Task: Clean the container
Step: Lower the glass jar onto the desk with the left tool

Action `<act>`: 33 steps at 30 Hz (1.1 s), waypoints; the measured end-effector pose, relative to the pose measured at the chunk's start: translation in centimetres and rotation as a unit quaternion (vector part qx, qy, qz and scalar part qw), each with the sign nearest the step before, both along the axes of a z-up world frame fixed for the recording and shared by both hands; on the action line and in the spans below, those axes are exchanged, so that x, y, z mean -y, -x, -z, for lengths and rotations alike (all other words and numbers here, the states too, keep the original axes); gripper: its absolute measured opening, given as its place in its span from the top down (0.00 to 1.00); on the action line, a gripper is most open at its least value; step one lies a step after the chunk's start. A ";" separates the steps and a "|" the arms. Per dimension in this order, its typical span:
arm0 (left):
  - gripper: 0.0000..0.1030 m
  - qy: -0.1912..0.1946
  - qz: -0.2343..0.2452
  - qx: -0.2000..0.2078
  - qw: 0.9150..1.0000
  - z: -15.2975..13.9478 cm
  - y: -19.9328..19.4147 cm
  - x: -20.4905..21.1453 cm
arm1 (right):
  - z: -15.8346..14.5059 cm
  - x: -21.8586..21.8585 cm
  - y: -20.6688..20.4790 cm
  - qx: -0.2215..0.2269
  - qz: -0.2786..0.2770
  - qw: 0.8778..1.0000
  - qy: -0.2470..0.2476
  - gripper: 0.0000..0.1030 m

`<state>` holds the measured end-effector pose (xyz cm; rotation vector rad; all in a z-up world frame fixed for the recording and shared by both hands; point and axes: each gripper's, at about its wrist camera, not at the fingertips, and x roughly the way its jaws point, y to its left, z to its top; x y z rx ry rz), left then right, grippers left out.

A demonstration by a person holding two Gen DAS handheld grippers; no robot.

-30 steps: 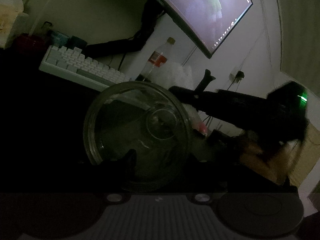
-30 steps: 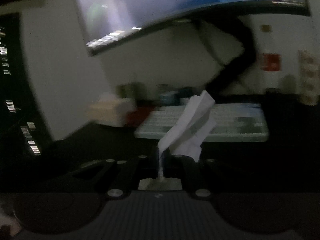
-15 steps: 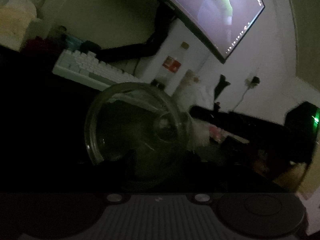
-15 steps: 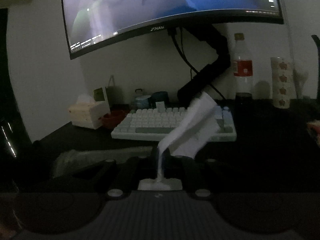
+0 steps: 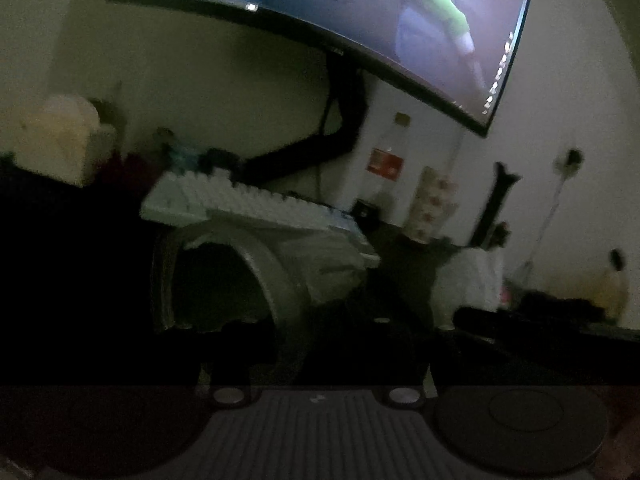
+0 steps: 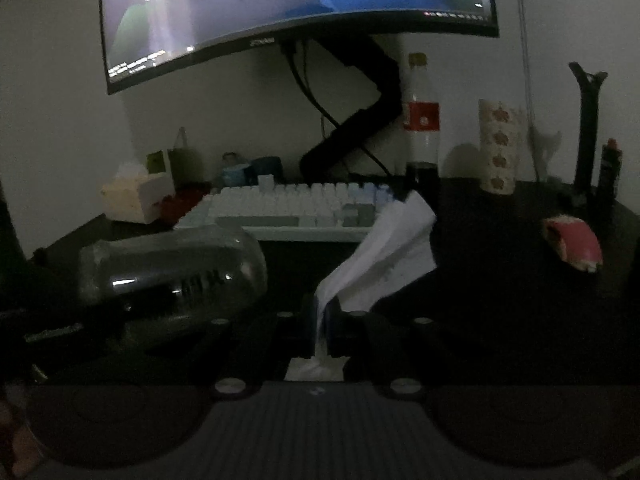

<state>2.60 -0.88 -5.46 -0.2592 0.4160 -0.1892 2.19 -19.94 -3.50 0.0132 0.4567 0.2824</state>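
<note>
1. Container (image 5: 240,292): you hold the clear glass jar on its side in your left gripper (image 5: 316,360), low at the near left of the scene, above the dark tabletop (image 6: 500,240). In the right wrist view it shows as a rounded clear body (image 6: 172,268) just left of your right gripper (image 6: 324,320).
2. Left fingers: they are dark and mostly lost in shadow, so you cannot tell exactly how they close, though the jar wall sits between them.
3. Right fingers: they are pressed together, pinching a white tissue (image 6: 384,256) whose loose end stands up and to the right.
4. Handling, as a judgement: glass is stiff, smooth and breakable, likely slippery at a curved wall. Grip across the thick rim or neck rather than the belly, and do not squeeze hard.
5. The tissue is light and limp; it will fold rather than push, so you probably need a bunched wad near the fingertips to wipe inside.
6. A keyboard (image 6: 288,208) lies farther back and a bottle (image 6: 420,120) beyond it; keep the jar away from them.
</note>
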 end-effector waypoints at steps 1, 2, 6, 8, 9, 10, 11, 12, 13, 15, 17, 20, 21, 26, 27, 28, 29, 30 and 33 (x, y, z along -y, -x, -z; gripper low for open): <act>0.76 -0.011 -0.001 -0.014 1.000 0.2 -0.3 1.0 | 0.2 0.1 0.0 -0.002 -0.001 1.000 0.000 0.94; 0.72 -0.023 -0.001 -0.022 1.000 0.6 -0.6 1.7 | 0.3 0.2 -0.1 -0.004 -0.002 1.000 -0.001 0.94; 0.63 -0.069 0.008 -0.029 0.997 1.5 -0.9 4.0 | 0.9 0.5 -0.5 -0.018 -0.010 1.000 -0.005 0.94; 0.45 -0.062 0.029 -0.029 0.997 1.3 -0.3 4.2 | 1.1 0.7 -0.6 -0.033 -0.027 0.999 -0.013 0.94; 0.36 -0.053 0.045 -0.034 0.997 1.1 0.1 4.1 | 1.2 0.7 -0.7 -0.046 -0.041 0.998 -0.020 0.93; 0.18 -0.043 0.061 -0.039 0.996 0.8 0.5 4.1 | 1.3 0.6 -0.8 -0.060 -0.055 0.996 -0.029 0.93; 0.13 -0.036 0.075 -0.045 0.996 0.6 1.1 3.9 | 1.4 0.5 -0.9 -0.072 -0.066 0.994 -0.038 0.93; 0.11 -0.030 0.088 -0.051 0.994 0.4 1.6 3.7 | 1.5 0.3 -1.0 -0.080 -0.074 0.993 -0.043 0.92; 0.05 -0.031 0.109 -0.055 0.992 0.1 2.2 3.6 | 1.6 0.1 -1.1 -0.087 -0.077 0.992 -0.042 0.92; 0.00 -0.035 0.167 -0.061 0.984 -0.5 3.6 3.3 | 1.9 -0.2 -1.4 -0.099 -0.075 0.991 -0.044 0.93; 0.00 -0.055 0.225 -0.075 0.970 -1.5 4.7 3.0 | 2.0 -0.3 -1.7 -0.108 -0.070 0.990 -0.050 0.93; 0.00 -0.053 0.271 -0.049 0.960 -4.0 6.9 1.2 | 2.1 -0.4 -1.8 -0.111 -0.062 0.990 -0.056 0.91; 0.00 -0.061 0.258 -0.023 0.964 -4.9 7.9 0.6 | 2.1 -0.3 -1.7 -0.110 -0.062 0.990 -0.056 0.90; 0.00 -0.180 0.136 0.079 0.971 -6.5 10.4 -1.9 | 1.8 -0.2 -1.6 -0.108 -0.059 0.991 -0.059 0.83; 0.00 -0.197 0.125 0.082 0.969 -6.0 10.0 -2.1 | 1.8 -0.2 -1.5 -0.108 -0.059 0.991 -0.060 0.82; 0.00 -0.210 0.116 0.075 0.968 -5.4 9.4 -2.2 | 1.7 -0.1 -1.5 -0.107 -0.059 0.991 -0.061 0.82; 0.00 -0.223 0.110 0.065 0.966 -4.7 8.7 -2.0 | 1.8 -0.1 -1.5 -0.107 -0.058 0.991 -0.061 0.82; 0.00 -0.237 0.109 0.052 0.964 -3.8 8.0 -1.8 | 1.9 -0.2 -1.5 -0.107 -0.056 0.991 -0.060 0.82; 0.00 -0.257 0.106 0.039 0.960 -1.7 6.2 -1.4 | 2.5 -0.3 -1.7 -0.108 -0.057 0.991 -0.054 0.82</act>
